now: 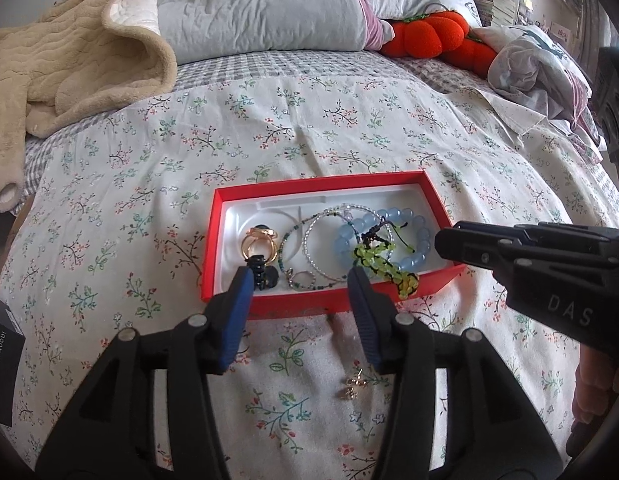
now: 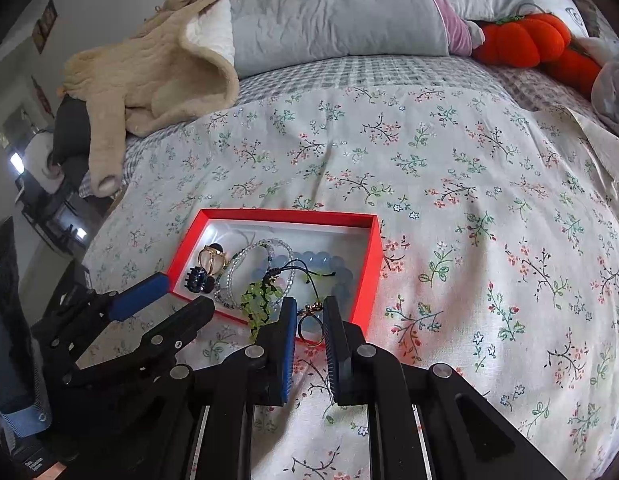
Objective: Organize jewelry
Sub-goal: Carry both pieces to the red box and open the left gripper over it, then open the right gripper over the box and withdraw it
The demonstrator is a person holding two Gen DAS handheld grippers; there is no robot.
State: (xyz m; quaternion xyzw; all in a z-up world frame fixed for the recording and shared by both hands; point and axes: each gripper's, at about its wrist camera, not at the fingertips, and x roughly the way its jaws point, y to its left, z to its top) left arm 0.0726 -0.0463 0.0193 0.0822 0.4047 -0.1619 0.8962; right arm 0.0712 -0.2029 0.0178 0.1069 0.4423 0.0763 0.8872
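The left tool (image 1: 301, 276) stands half wide and empty above the near wall of the red cardboard box (image 1: 329, 304), where the beaded bracelets (image 1: 383, 236) lie. The right tool (image 2: 309, 320) is narrow and holds a gold ring (image 2: 309, 330) just before the box; a weak grip could drop the ring on the flowered bed cover (image 2: 469, 200). On the right tool's body is written "DAS".

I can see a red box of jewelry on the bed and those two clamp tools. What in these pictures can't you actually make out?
- Black clip in the red box: left view, the left gripper finger hides its near part.
- Ring between the right gripper fingers: right view, too small to show a stone.
- Gold trinket on the bedspread: left view, blurred.
- Black item: left view, cut off by the edge.
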